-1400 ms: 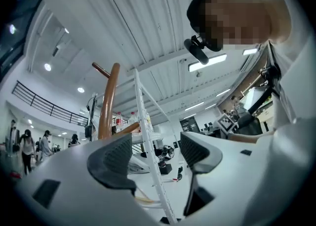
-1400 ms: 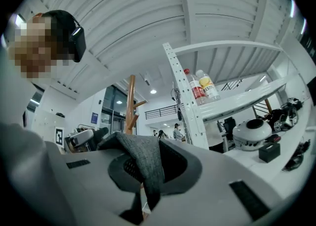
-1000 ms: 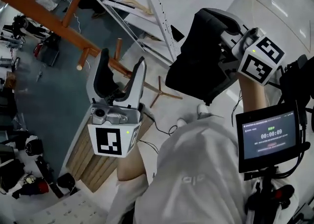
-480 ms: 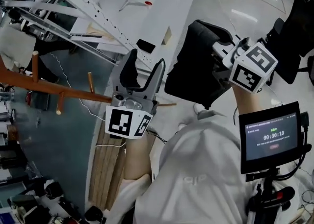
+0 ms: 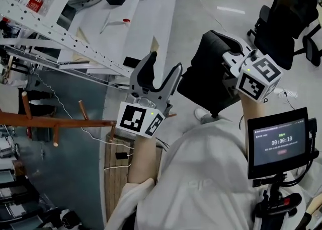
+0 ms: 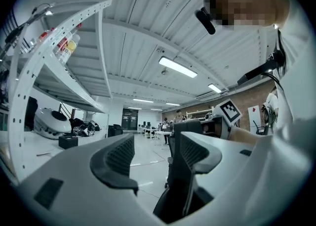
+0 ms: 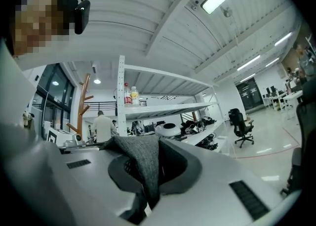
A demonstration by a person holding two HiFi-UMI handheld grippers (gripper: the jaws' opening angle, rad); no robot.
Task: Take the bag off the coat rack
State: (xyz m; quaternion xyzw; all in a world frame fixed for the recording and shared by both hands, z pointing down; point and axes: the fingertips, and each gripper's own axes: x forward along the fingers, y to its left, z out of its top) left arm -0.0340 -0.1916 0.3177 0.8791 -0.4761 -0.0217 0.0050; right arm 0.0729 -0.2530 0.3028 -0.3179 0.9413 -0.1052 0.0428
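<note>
One bag (image 5: 207,75), dark, near black in the head view. Up close in the right gripper view the fabric reads as coarse charcoal weave. Soft-sided, roughly boxy, slumping under its own weight.

It's off the coat rack (image 5: 55,122) and well apart from it, touching no peg. It hangs on the far side of the left gripper (image 5: 163,63) from the rack.

Right gripper (image 5: 232,59) is clenched on a fold at the bag's top. The cloth is pinched between the pads and drapes down from them.

Left gripper sits between rack and bag, jaws spread wide, nothing in them, tips angled away from the rack.

The rack is an orange-brown wooden pole with short pegs.
</note>
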